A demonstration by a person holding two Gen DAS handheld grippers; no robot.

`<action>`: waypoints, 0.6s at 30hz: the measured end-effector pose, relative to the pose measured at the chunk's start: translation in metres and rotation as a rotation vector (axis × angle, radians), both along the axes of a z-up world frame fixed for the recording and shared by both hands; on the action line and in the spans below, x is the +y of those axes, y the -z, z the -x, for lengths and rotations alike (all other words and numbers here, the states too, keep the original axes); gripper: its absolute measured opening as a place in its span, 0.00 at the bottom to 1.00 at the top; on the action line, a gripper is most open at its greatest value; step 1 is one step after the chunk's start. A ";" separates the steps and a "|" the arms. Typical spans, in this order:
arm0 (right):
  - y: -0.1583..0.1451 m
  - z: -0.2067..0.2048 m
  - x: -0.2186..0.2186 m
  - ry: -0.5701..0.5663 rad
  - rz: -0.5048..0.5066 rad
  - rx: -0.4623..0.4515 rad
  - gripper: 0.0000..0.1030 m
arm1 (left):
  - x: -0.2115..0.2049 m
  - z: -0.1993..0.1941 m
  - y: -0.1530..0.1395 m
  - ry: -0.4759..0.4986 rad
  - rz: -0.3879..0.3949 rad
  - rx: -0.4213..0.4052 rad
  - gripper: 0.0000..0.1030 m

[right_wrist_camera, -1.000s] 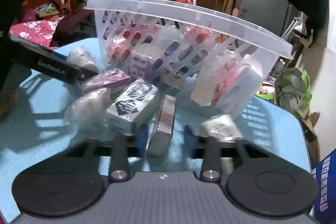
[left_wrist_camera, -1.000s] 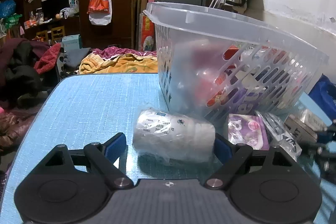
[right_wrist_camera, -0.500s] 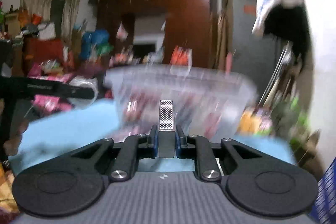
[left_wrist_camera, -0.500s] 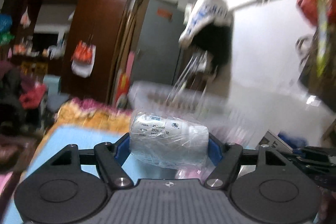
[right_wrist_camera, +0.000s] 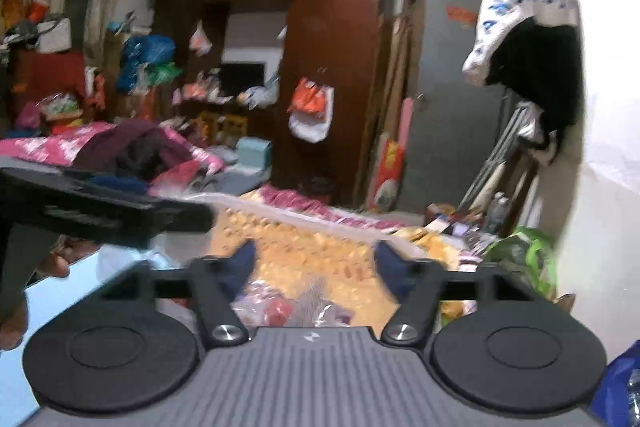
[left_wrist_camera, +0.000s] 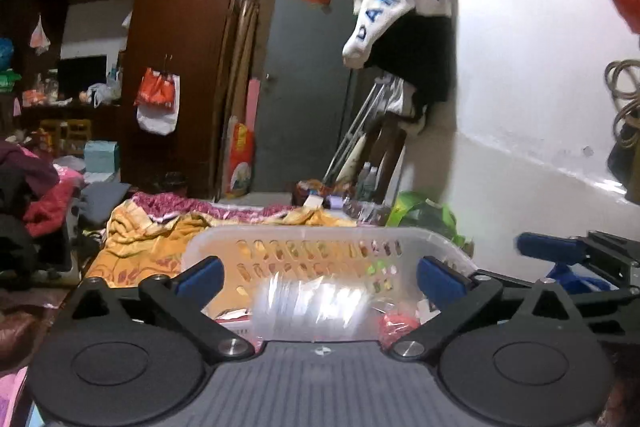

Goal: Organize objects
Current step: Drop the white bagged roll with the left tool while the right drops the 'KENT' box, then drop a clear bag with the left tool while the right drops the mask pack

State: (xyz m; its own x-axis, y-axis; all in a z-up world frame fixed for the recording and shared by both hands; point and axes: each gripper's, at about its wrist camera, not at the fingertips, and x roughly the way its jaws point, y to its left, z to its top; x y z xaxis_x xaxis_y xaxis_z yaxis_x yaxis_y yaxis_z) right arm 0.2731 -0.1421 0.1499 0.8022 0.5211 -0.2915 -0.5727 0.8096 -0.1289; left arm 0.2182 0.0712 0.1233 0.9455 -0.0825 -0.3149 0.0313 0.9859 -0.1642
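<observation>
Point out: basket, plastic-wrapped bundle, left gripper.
basket (left_wrist_camera: 320, 235), left wrist view, far rim.
plastic-wrapped bundle (left_wrist_camera: 312, 311), left wrist view, blurred middle of the wrap.
left gripper (left_wrist_camera: 320, 277), left wrist view, midway between fingertips.

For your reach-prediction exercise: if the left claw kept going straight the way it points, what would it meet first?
Probably the far wall of the white basket, just past the open left claw; the plastic-wrapped roll lies lower, so depth is uncertain.
</observation>
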 end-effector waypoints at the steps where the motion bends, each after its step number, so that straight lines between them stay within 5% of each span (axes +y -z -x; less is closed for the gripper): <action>1: 0.000 0.009 -0.010 -0.003 -0.022 -0.005 0.86 | 0.002 0.011 -0.002 -0.006 -0.001 -0.033 1.00; 3: -0.001 0.029 -0.032 -0.038 -0.081 -0.017 1.00 | 0.003 0.034 -0.004 -0.005 -0.004 -0.076 1.00; 5: 0.006 0.047 -0.052 -0.038 -0.100 -0.040 1.00 | 0.004 0.055 0.002 0.020 -0.012 -0.073 1.00; 9: 0.054 0.048 -0.067 -0.007 0.035 0.057 1.00 | -0.013 0.082 0.049 0.079 -0.123 0.019 1.00; 12: 0.094 0.028 -0.069 -0.011 0.085 0.229 1.00 | -0.015 0.082 0.079 0.092 -0.126 0.083 0.87; 16: 0.109 0.010 -0.071 -0.012 0.034 0.309 0.96 | -0.020 0.078 0.102 0.134 -0.114 0.161 0.65; 18: 0.111 0.008 -0.066 -0.013 0.049 0.301 0.91 | -0.029 0.075 0.110 0.147 -0.149 0.174 0.63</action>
State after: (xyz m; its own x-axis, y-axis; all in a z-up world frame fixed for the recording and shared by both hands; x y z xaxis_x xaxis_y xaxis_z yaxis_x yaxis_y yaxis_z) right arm 0.2652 -0.2081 0.0386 0.6692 0.5101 -0.5403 -0.6013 0.7990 0.0095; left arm 0.1435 0.0417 0.0136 0.8575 -0.1550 -0.4906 0.1595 0.9867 -0.0329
